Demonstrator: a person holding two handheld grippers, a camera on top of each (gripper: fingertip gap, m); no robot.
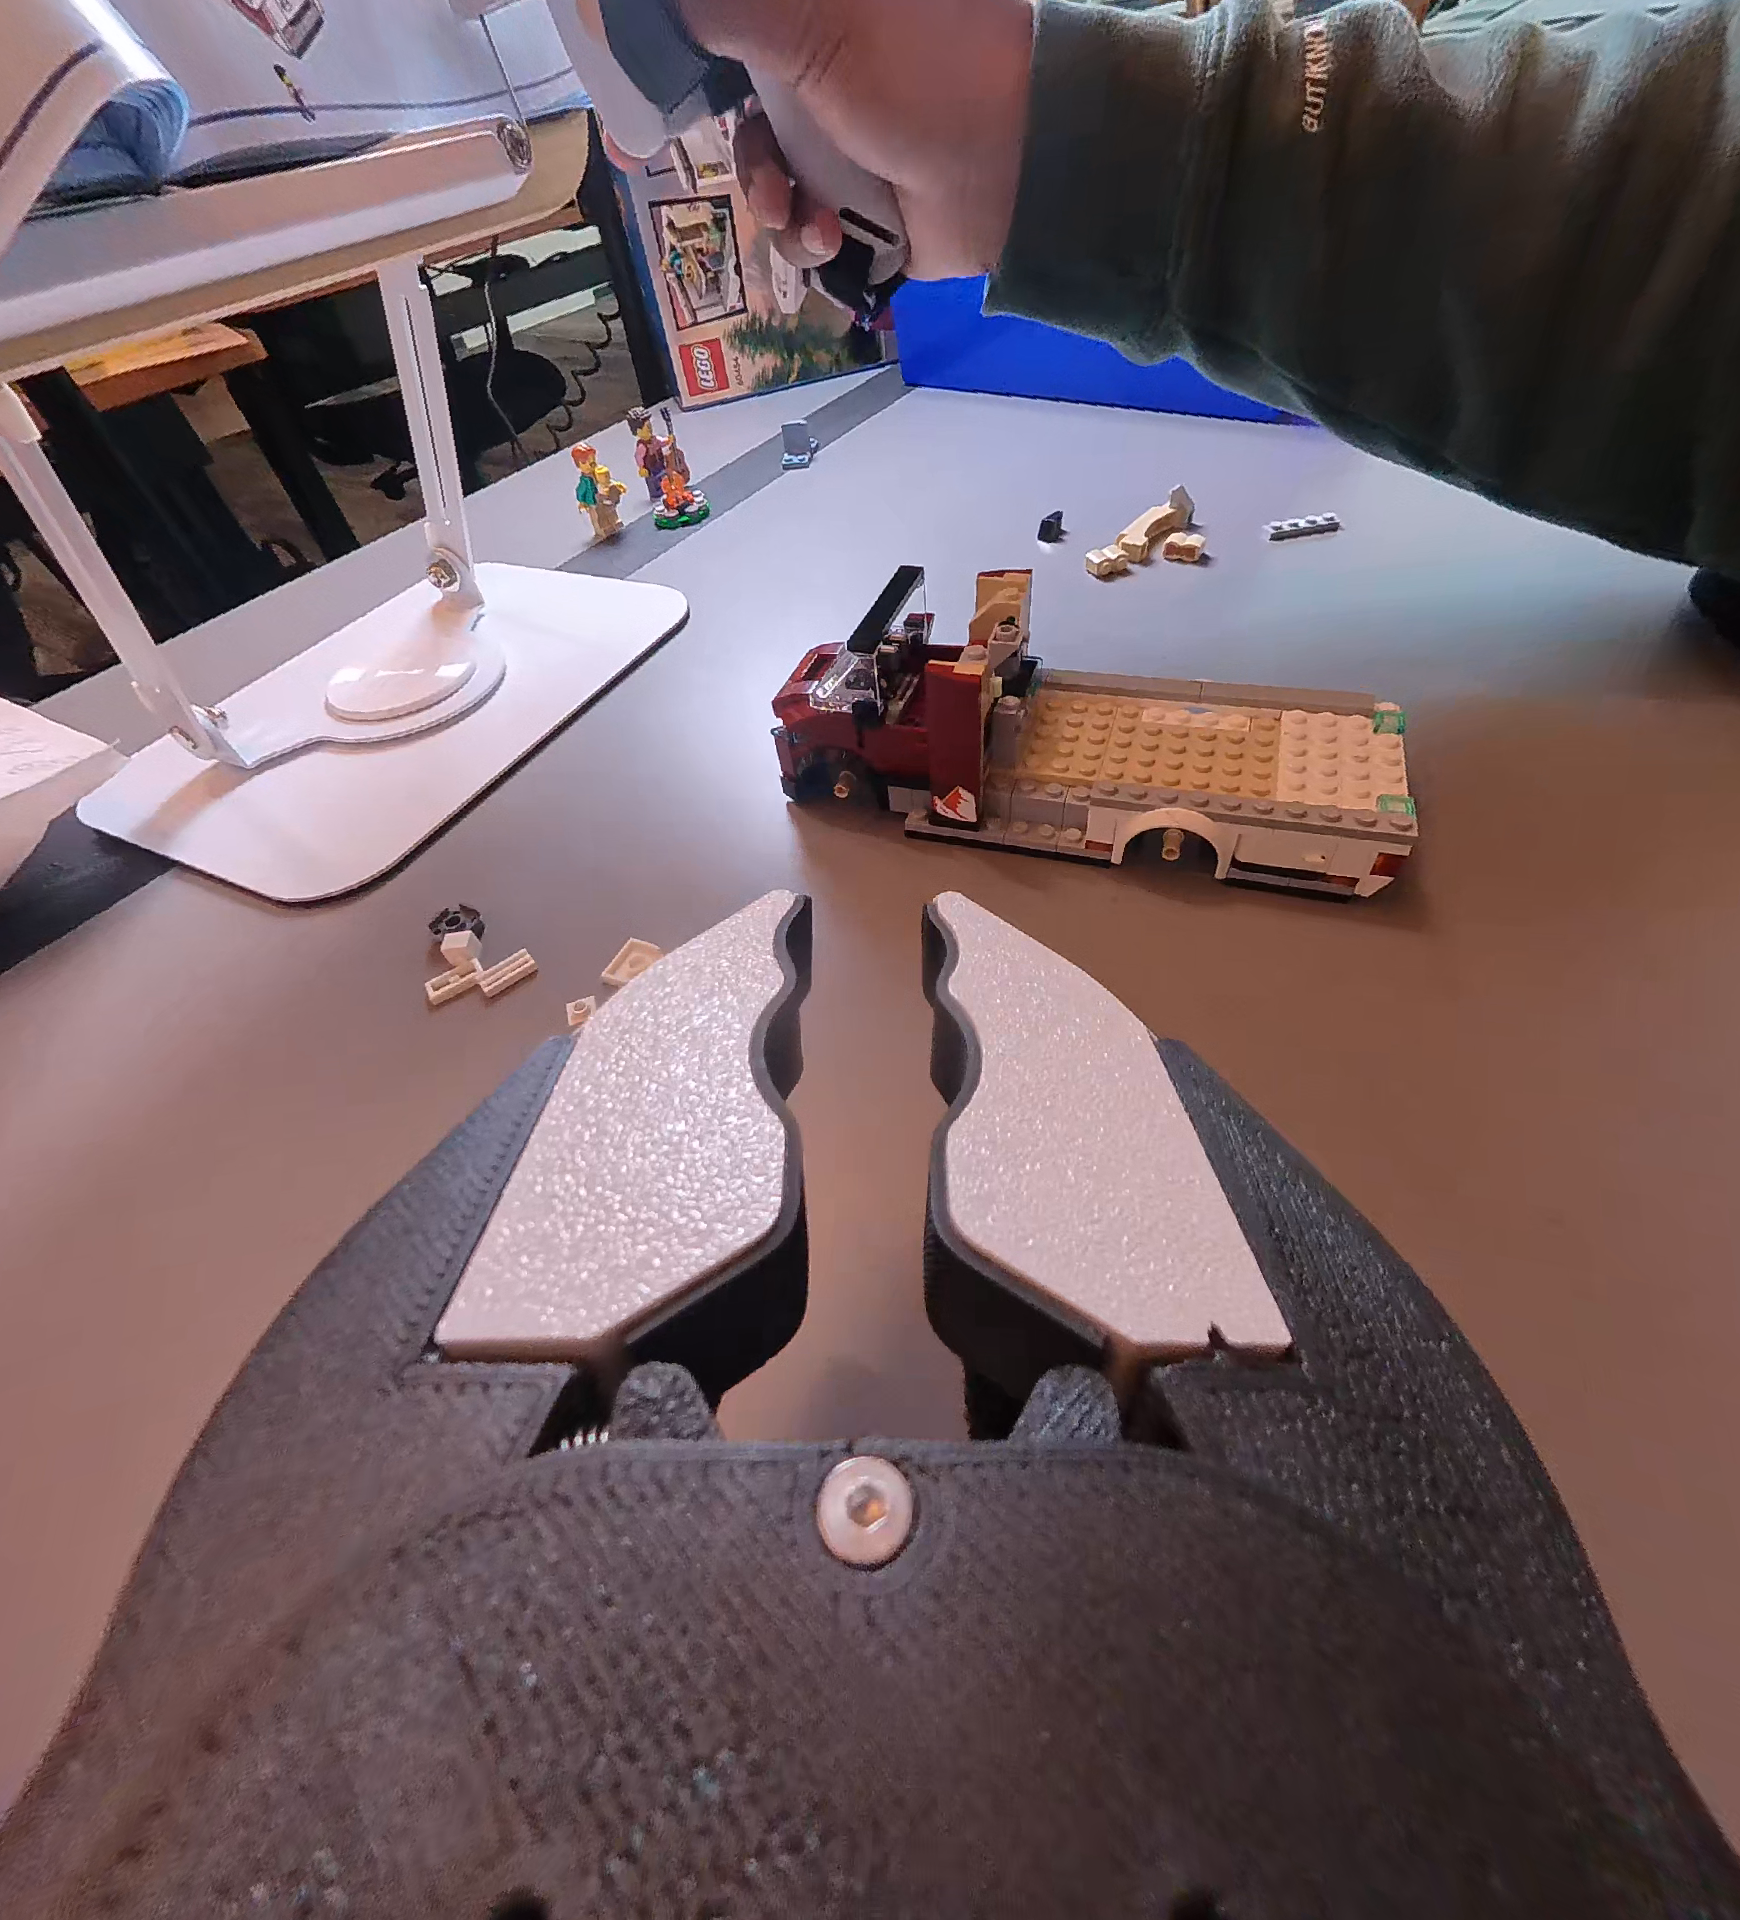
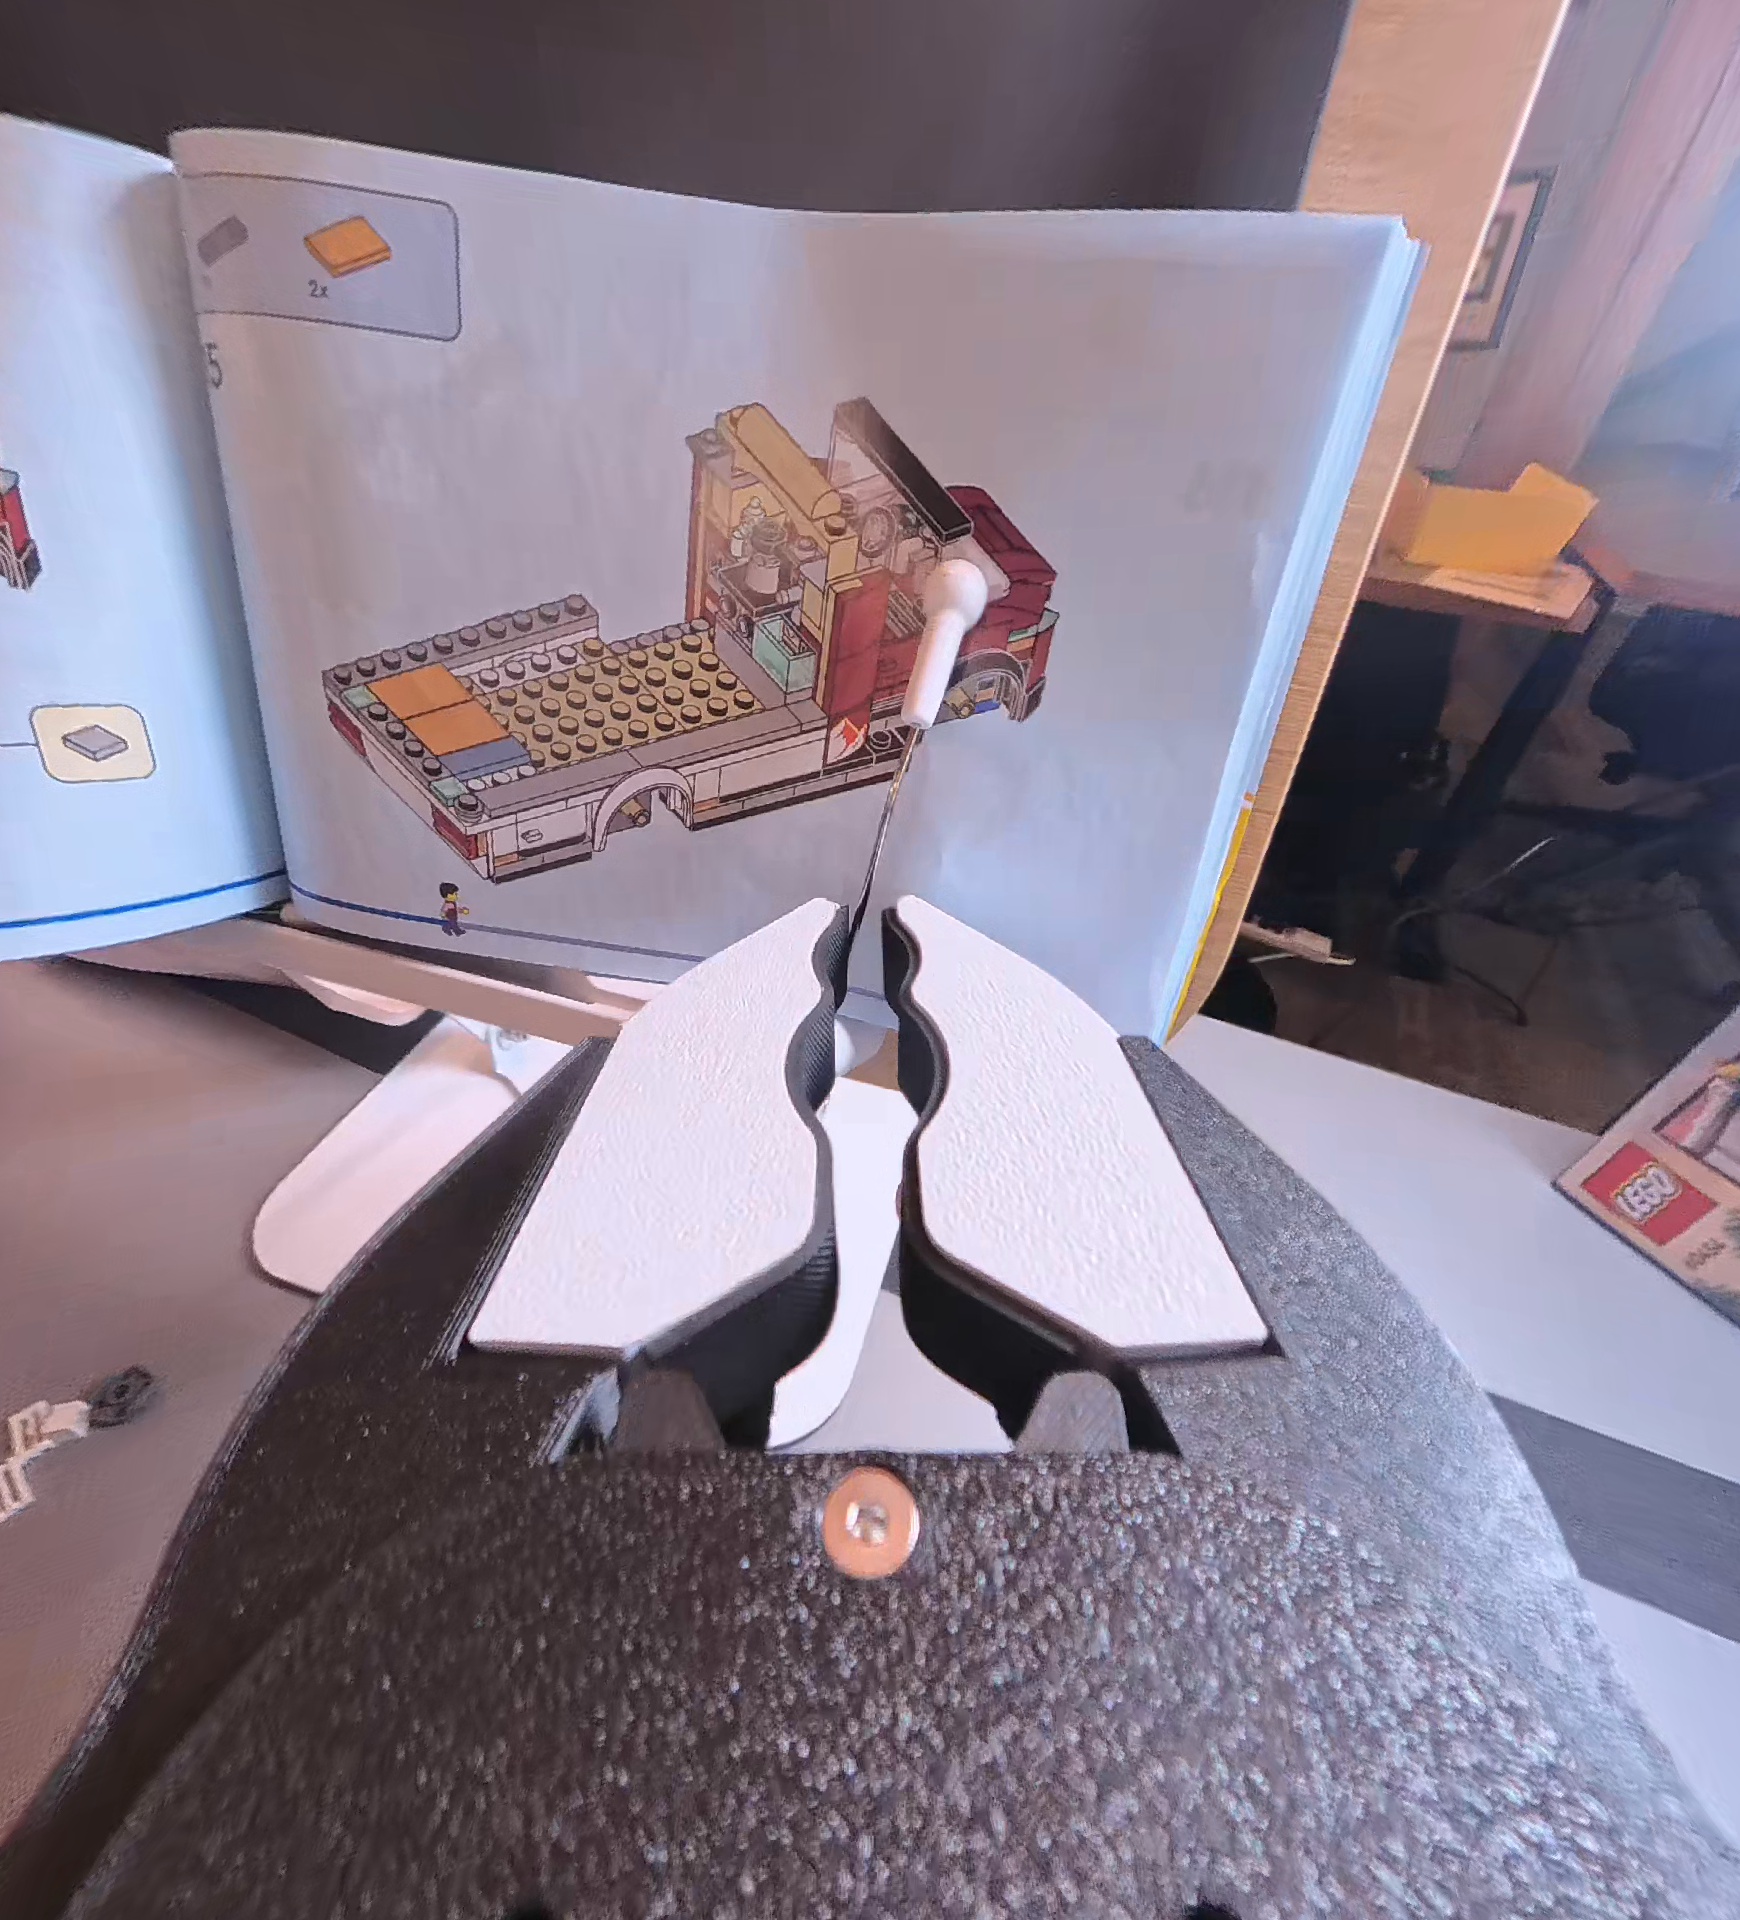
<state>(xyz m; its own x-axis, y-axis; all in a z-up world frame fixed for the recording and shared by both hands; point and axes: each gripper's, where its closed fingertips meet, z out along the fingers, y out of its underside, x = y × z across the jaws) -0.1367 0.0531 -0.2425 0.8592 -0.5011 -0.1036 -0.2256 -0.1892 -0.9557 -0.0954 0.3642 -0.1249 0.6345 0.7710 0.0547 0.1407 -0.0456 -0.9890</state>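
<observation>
Grey tabletop (image 1: 1468, 1039) carries a brick truck (image 1: 1094, 743) ahead of the left gripper (image 1: 866, 914), which hovers low, narrowly parted, gripping nothing. Right gripper (image 2: 861, 914), raised by a green-sleeved hand (image 1: 876, 135), faces the booklet (image 2: 1053, 364); its narrow jaws flank the stand's page-holder wire (image 2: 892, 800), contact unclear.

Both views are bright with soft daylight. Glare lies on the white stand base (image 1: 378, 748) at 10 o'clock. The edges bend strongly, and the green sleeve (image 1: 1468, 260) at 2 o'clock is slightly blurred.
</observation>
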